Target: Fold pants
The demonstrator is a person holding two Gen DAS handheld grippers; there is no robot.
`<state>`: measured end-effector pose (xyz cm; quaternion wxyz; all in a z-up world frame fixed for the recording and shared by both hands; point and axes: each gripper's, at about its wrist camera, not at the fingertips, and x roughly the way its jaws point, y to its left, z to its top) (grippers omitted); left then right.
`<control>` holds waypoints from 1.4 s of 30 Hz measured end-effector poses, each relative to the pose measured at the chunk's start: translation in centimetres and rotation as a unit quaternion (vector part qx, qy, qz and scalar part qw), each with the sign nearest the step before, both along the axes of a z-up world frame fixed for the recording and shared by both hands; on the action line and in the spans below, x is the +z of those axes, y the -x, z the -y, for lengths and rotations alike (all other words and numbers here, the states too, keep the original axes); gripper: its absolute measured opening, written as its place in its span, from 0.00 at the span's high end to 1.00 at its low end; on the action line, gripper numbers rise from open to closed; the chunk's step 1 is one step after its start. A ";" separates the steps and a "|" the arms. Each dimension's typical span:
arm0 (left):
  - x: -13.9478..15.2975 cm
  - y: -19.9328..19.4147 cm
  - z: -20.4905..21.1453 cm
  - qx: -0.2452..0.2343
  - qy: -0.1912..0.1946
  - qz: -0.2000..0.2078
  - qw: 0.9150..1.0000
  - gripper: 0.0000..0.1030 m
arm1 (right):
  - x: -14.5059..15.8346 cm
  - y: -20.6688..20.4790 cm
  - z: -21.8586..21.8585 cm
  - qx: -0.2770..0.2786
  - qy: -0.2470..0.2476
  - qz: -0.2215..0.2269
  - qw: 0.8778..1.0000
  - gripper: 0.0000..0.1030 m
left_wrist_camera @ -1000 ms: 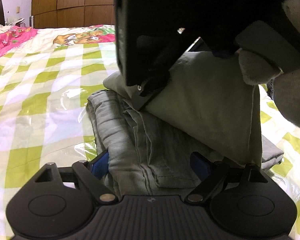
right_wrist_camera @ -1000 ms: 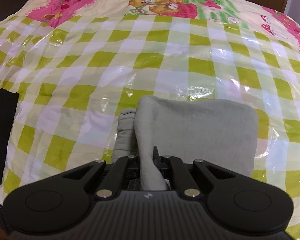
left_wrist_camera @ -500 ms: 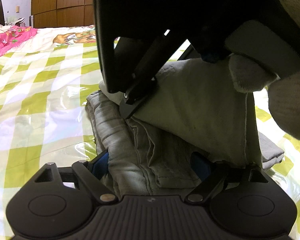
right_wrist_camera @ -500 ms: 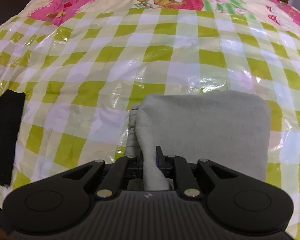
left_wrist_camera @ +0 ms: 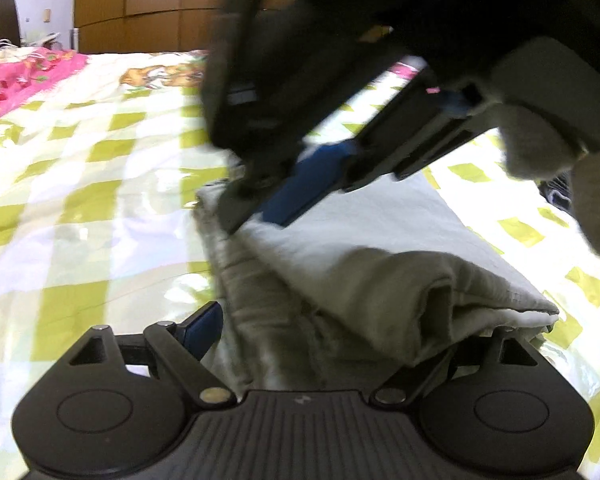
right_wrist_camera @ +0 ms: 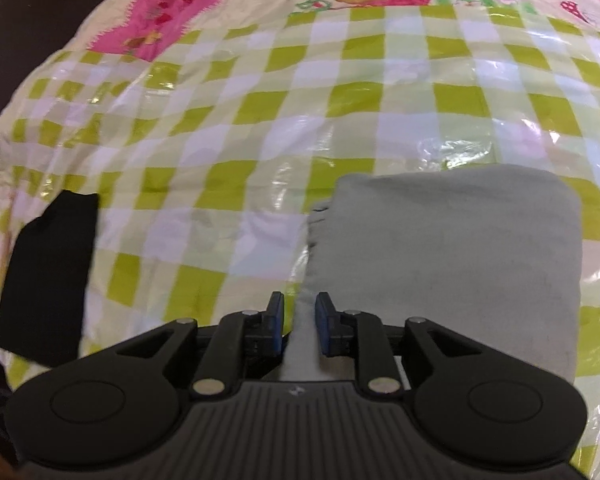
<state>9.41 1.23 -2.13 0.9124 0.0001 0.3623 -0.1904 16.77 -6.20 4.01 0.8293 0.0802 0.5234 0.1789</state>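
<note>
The grey pants (right_wrist_camera: 452,256) lie folded into a thick rectangle on the checked bed cover. In the left wrist view the folded stack (left_wrist_camera: 360,280) lies between my left gripper's (left_wrist_camera: 340,320) wide-open fingers, with the right one hidden behind the cloth. My right gripper (right_wrist_camera: 299,312) has its blue pads slightly apart, with the pants' near left edge between them. It also shows in the left wrist view (left_wrist_camera: 284,196), over the far end of the pants, held by a gloved hand (left_wrist_camera: 540,148).
The bed carries a green-and-white checked cover (right_wrist_camera: 260,120) under clear plastic. A black cloth (right_wrist_camera: 48,272) lies at the left edge. Pink cartoon bedding (right_wrist_camera: 188,12) lies beyond. Wooden cabinets (left_wrist_camera: 140,4) stand behind the bed.
My right gripper's pads have parted from the pants' edge they were pinching, and the top fold has dropped flat onto the stack. The left gripper has stayed open around the near end.
</note>
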 end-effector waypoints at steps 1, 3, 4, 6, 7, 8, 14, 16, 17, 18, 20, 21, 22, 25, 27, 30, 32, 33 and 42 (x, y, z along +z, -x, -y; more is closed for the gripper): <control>0.2 0.5 -0.4 0.006 -0.002 0.002 1.000 0.06 | 0.3 0.2 0.1 0.003 -0.002 0.005 1.000 0.81; 0.6 1.6 -1.2 0.017 0.002 0.000 1.000 0.06 | 0.9 0.8 0.8 0.006 -0.008 0.017 1.000 0.81; 0.8 2.1 -1.7 0.023 0.004 -0.001 1.000 0.06 | 1.2 1.0 1.1 0.004 -0.010 0.020 1.000 0.81; 1.2 2.9 -2.4 0.034 0.010 0.002 0.999 0.06 | 1.5 1.2 1.9 0.004 -0.008 0.031 0.999 0.81; 1.6 3.4 -2.7 0.040 0.013 0.004 0.999 0.06 | 1.5 1.3 2.3 0.003 0.000 0.037 0.999 0.81; 1.8 3.8 -3.1 0.042 0.014 0.006 0.999 0.06 | 1.5 1.2 2.6 0.001 0.008 0.041 0.999 0.80; 3.9 6.0 -4.3 0.065 0.000 0.018 0.998 0.06 | 0.9 0.2 4.2 -0.008 0.011 0.045 0.999 0.77; 4.6 6.3 -4.8 0.066 0.004 0.025 0.998 0.06 | 0.7 0.1 4.2 -0.005 0.004 0.044 0.999 0.77; 5.0 6.5 -4.9 0.065 0.005 0.029 0.997 0.06 | 0.6 0.2 4.2 -0.001 0.000 0.042 0.999 0.77; 5.4 6.7 -5.0 0.064 0.008 0.032 0.997 0.06 | 0.4 0.3 4.1 0.004 -0.002 0.041 0.999 0.77; 5.9 6.7 -4.9 0.063 0.008 0.042 0.997 0.06 | -0.2 0.3 3.9 0.011 -0.003 0.036 0.999 0.77; 6.2 6.6 -4.8 0.061 0.008 0.048 0.997 0.06 | -0.7 0.3 3.7 0.013 -0.001 0.031 0.999 0.77; 6.5 6.5 -4.7 0.056 0.009 0.051 0.997 0.06 | -1.2 0.2 3.4 0.016 0.001 0.026 1.000 0.77; 5.8 5.4 -3.6 0.042 0.002 0.046 0.998 0.06 | -2.5 -0.1 2.6 0.029 -0.001 0.018 0.999 0.77; 4.8 4.2 -2.5 0.028 0.003 0.035 0.999 0.06 | -3.0 -0.6 2.2 0.035 -0.012 0.013 0.999 0.77; 3.3 2.4 -1.0 0.014 0.002 0.012 1.000 0.06 | -3.3 -1.4 2.2 0.041 -0.037 -0.001 0.998 0.77; 2.9 1.9 -0.1 0.010 -0.012 0.011 1.000 0.06 | -3.1 -1.6 2.7 0.045 -0.046 -0.003 0.998 0.78; 3.0 1.7 0.2 0.009 -0.014 0.015 1.000 0.06 | -2.7 -1.5 3.1 0.050 -0.051 0.002 0.997 0.78; 3.1 0.7 1.3 0.022 -0.039 0.034 0.998 0.06 | -1.2 -2.0 7.1 0.043 -0.015 0.069 0.997 0.76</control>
